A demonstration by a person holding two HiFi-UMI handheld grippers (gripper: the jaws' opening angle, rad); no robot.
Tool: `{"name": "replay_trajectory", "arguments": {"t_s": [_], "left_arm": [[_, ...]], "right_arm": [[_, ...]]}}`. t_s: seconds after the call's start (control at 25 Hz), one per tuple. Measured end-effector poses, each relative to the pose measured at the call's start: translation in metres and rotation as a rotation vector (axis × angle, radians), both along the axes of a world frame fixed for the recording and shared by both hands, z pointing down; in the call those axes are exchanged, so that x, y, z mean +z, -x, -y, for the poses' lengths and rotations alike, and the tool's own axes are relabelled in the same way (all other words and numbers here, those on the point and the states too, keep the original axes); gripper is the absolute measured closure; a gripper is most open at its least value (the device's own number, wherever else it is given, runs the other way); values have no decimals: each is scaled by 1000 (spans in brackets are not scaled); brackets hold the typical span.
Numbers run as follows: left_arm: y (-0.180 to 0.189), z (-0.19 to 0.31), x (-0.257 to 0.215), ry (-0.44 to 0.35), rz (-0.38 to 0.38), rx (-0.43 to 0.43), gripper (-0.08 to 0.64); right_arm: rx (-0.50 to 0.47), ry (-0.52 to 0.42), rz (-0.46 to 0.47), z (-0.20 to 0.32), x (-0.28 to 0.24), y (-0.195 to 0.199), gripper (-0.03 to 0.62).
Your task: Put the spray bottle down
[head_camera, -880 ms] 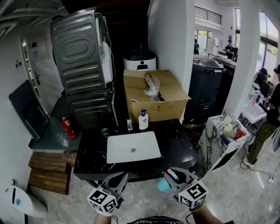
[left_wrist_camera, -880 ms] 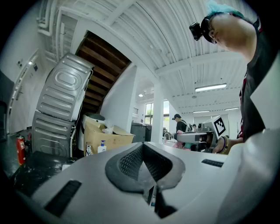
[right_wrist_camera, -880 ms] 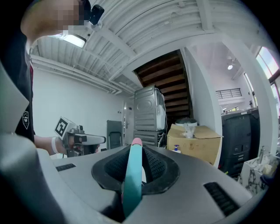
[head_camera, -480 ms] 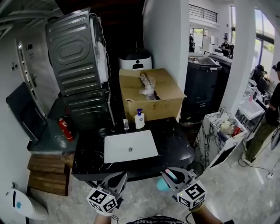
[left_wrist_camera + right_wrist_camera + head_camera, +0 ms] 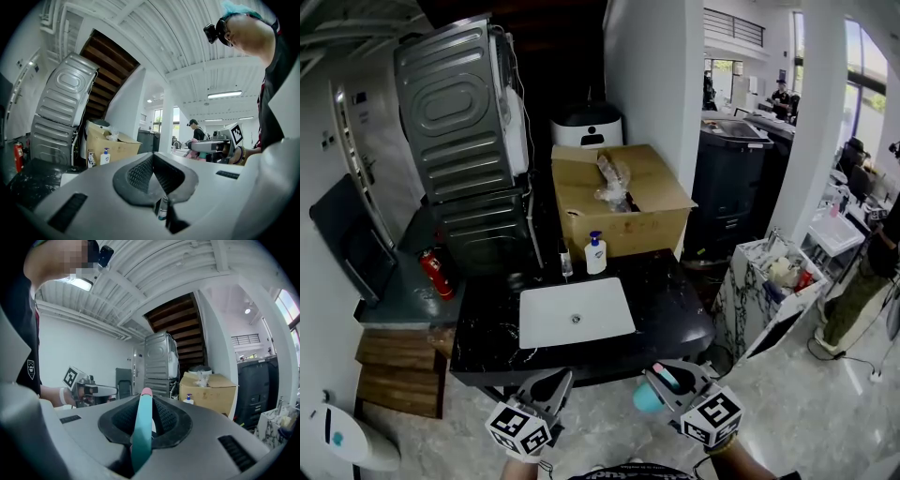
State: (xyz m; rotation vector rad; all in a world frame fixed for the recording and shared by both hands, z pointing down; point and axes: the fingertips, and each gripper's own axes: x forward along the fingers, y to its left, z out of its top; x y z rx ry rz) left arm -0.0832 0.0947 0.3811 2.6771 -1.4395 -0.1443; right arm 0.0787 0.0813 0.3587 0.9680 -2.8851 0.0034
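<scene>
Both arms sit low at the bottom of head view, side by side but apart, pointing fwd and level. L hand-held gripper (image 5: 553, 382): jaws together, pads meeting at the tips, nothing btwn them. L marker cube (image 5: 517, 429) sits at the rear, nearest the body. R hand-held gripper (image 5: 671, 375): jaws partly apart, clamped on the spray bottle (image 5: 142, 427), teal w/ pink tip, running up btwn the pads. R marker cube (image 5: 713, 417) likewise at the rear; R wrist (image 5: 729, 454) just shows behind it. In right gripper view, L hand (image 5: 52, 395) wraps its gripper's handle, band on the wrist.
</scene>
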Motion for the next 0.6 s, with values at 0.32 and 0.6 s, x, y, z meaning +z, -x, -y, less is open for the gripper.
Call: {"name": "replay_trajectory", "arguments": {"t_s": [0.32,0.6], "left_arm": [[-7,8,1,-5,19,9,546],[-20,25,-2,-10,25,1,546]], "right_arm": [[-9,8,7,6,2,-5,508],[5,15,18,24,1,-25,508]]}}
